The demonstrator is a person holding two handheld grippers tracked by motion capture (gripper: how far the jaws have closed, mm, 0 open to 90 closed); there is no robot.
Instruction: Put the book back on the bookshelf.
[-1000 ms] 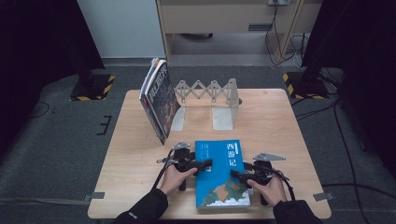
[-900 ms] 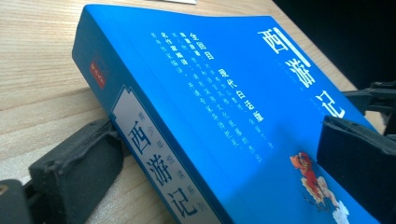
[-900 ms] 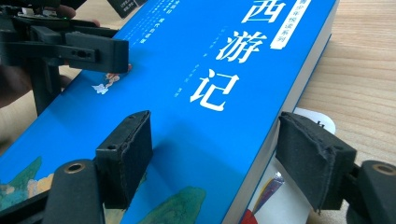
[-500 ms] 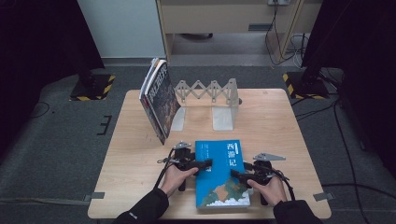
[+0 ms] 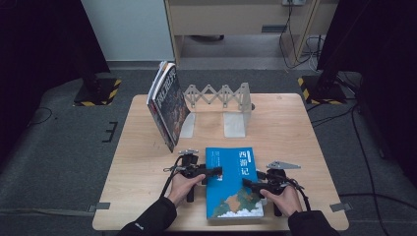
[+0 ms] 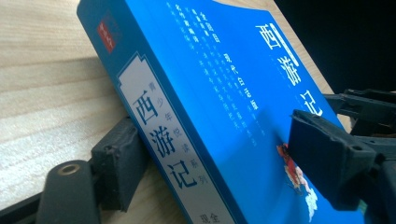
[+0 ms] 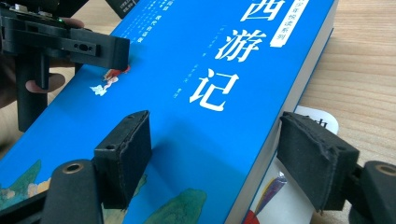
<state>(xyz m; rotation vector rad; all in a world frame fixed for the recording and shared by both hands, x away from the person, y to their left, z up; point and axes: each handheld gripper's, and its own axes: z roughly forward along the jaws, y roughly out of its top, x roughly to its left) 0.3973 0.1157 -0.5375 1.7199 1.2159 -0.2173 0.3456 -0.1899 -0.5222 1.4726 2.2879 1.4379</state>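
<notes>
A blue book (image 5: 233, 182) with white Chinese title characters lies flat near the table's front edge. My left gripper (image 5: 215, 172) reaches in from the left at its spine. In the left gripper view its jaws have just been closing: one pad (image 6: 327, 158) presses on the blue book's (image 6: 224, 93) cover, the other sits low against the spine. My right gripper (image 5: 246, 184) holds the opposite long edge. In the right gripper view one pad (image 7: 126, 154) rests on the cover of the book (image 7: 201, 93) and the other sits under its page edge.
Several books (image 5: 167, 105) lean upright at the left end of a grey folding book rack (image 5: 219, 93) at the back of the wooden table (image 5: 295, 128). A white printed sheet (image 7: 289, 205) shows beneath the blue book's right edge.
</notes>
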